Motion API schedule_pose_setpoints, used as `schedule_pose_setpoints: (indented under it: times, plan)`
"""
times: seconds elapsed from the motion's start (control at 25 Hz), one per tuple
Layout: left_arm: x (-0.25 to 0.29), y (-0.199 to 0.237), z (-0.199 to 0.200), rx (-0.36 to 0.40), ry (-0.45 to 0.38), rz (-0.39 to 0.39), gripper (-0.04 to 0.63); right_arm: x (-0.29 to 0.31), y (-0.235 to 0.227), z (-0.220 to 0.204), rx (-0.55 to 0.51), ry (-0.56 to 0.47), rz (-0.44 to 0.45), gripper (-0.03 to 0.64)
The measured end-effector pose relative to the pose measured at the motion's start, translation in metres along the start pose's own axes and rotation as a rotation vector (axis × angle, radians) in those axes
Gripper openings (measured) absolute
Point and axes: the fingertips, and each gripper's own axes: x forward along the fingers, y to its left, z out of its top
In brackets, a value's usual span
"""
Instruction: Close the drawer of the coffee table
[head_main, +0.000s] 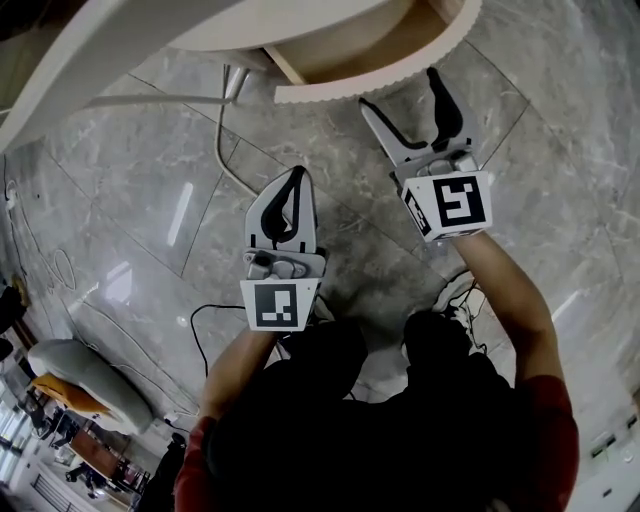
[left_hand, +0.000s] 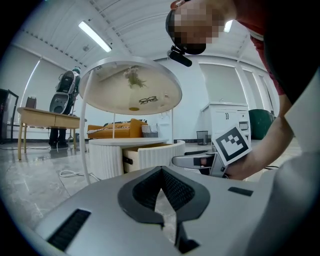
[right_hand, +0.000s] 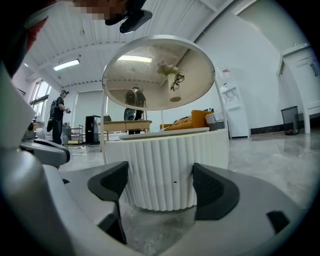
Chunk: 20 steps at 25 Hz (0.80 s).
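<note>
light: bright, ceiling strips (left_hand: 94, 36) | glare: glossy floor (head_main: 185, 210) | edges: fisheye-bent, dark corners | focus: sharp

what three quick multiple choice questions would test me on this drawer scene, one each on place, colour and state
1. The right gripper points at: A the drawer front; B the ceiling; C the person.
2. The drawer front is: A black; B white; C red.
3. The left gripper fingers are: A wide apart; B clamped on the drawer; C together.
Answers: A, the ribbed front fills the right gripper view; B, pale ribbing shows in every view; C, the tips meet with nothing between.
</note>
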Motion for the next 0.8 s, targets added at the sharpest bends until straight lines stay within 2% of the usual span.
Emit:
schedule_pose_setpoints:
  times: [0.48, 0.8]
  plan:
    - [0.004, -0.001, -0.003, -0.012, 0.012, -0.009, 0.012, 0.053, -0.001, 0.006, -0.051, 0.002, 0.0, 0.382]
    - [0.005, -0.003, -0.008, -0.02, 0.037, -0.024, 0.012, 0.083, -0.001, 0.009, -0.048, 0.003, -0.01, 0.382]
